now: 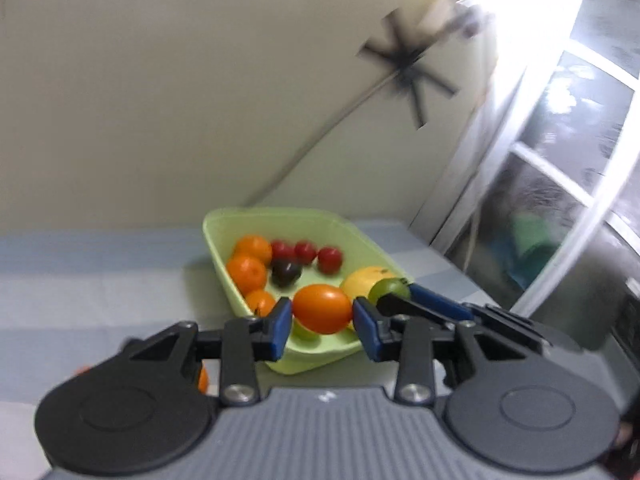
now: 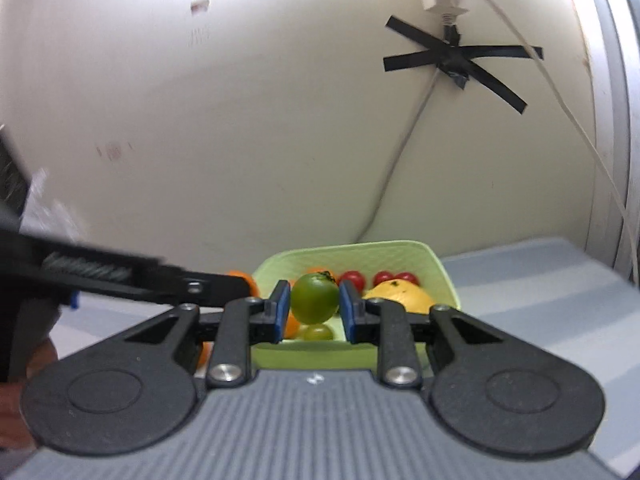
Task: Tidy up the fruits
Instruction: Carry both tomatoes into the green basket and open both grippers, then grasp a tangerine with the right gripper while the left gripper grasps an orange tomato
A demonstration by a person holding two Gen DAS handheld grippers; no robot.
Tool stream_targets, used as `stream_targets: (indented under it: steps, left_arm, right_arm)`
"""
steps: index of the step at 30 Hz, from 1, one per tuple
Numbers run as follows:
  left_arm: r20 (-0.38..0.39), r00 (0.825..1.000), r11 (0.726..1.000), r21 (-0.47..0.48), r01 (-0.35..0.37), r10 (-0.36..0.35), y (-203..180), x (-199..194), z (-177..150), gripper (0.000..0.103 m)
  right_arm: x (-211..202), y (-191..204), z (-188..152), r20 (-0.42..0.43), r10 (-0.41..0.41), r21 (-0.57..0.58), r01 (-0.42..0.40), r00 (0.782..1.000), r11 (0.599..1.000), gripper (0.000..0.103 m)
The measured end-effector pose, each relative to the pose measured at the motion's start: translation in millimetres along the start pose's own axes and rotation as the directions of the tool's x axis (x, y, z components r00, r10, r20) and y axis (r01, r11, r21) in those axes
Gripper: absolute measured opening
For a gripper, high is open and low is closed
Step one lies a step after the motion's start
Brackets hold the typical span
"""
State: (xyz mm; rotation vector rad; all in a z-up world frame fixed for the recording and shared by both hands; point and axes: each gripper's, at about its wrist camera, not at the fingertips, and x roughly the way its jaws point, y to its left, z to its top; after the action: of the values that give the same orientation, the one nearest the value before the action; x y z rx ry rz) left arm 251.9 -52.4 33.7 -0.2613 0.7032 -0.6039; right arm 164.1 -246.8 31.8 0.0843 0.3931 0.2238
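In the left wrist view my left gripper is shut on an orange tomato-like fruit, held above the near end of a light green tray. The tray holds oranges, red cherry tomatoes, a dark plum and a yellow lemon. My right gripper is shut on a green round fruit over the tray; the same green fruit shows at the right of the left wrist view. The left gripper's arm crosses the right wrist view from the left.
The tray stands on a pale blue-grey striped table against a cream wall with black tape and cables. A window lies to the right. Another orange fruit lies on the table under the left gripper.
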Motion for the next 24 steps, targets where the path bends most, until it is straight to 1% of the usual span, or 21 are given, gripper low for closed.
stream_targets:
  steps: [1,3,5,7,9,11,13,16,18,21,23,24]
  left_arm:
    - [-0.015,1.0,1.0,-0.019,0.0,0.0,3,7,-1,0.034]
    - [-0.023,1.0,1.0,-0.021,-0.001,0.0,5,15,-3,0.034]
    - [-0.021,1.0,1.0,0.0,-0.015,0.015,0,18,-4,0.035]
    - [-0.018,1.0,0.999,0.036,-0.023,0.024,-6,18,-7,0.041]
    - [-0.01,0.999,0.998,0.049,-0.031,0.031,-9,13,-9,0.044]
    - [0.008,0.999,0.999,0.042,-0.031,0.031,-8,2,-8,0.045]
    - [0.049,0.998,0.999,0.026,-0.029,0.028,-3,-19,-4,0.045]
    - [0.133,0.989,0.998,-0.039,-0.054,0.059,19,-62,-5,0.045]
    - [0.16,0.982,0.992,-0.082,-0.092,0.104,36,-88,-10,0.045]
    - [0.168,0.964,0.976,-0.104,-0.192,0.207,59,-118,-26,0.045]
    - [0.147,0.959,0.967,-0.11,-0.228,0.243,70,-127,-38,0.045]
    - [0.13,0.96,0.965,-0.117,-0.234,0.248,75,-128,-45,0.045]
  right_arm:
    - [6,-1,-2,-0.005,-0.012,-0.017,0.012,1.0,1.0,0.029]
    - [12,-8,-6,-0.013,-0.014,-0.032,0.014,1.0,0.999,0.03]
    - [15,-10,-10,-0.013,-0.019,-0.046,0.019,1.0,0.999,0.032]
    - [16,-6,-10,-0.007,-0.033,-0.068,0.033,0.999,0.997,0.032]
    - [14,-2,-7,0.001,-0.036,-0.077,0.036,0.999,0.996,0.033]
    - [11,-1,-6,0.012,-0.039,-0.068,0.039,0.999,0.997,0.033]
    - [3,1,-3,0.033,-0.036,-0.049,0.037,0.999,0.998,0.033]
    - [-12,10,0,0.059,-0.007,-0.034,0.009,0.998,0.999,0.033]
    - [-20,20,0,0.063,0.025,-0.038,-0.023,0.998,0.999,0.033]
    - [-25,39,-3,0.034,0.108,-0.047,-0.106,0.994,0.993,0.033]
    - [-21,53,-9,-0.014,0.158,-0.059,-0.158,0.987,0.986,0.033]
    - [-17,61,-12,-0.041,0.173,-0.064,-0.175,0.984,0.982,0.033]
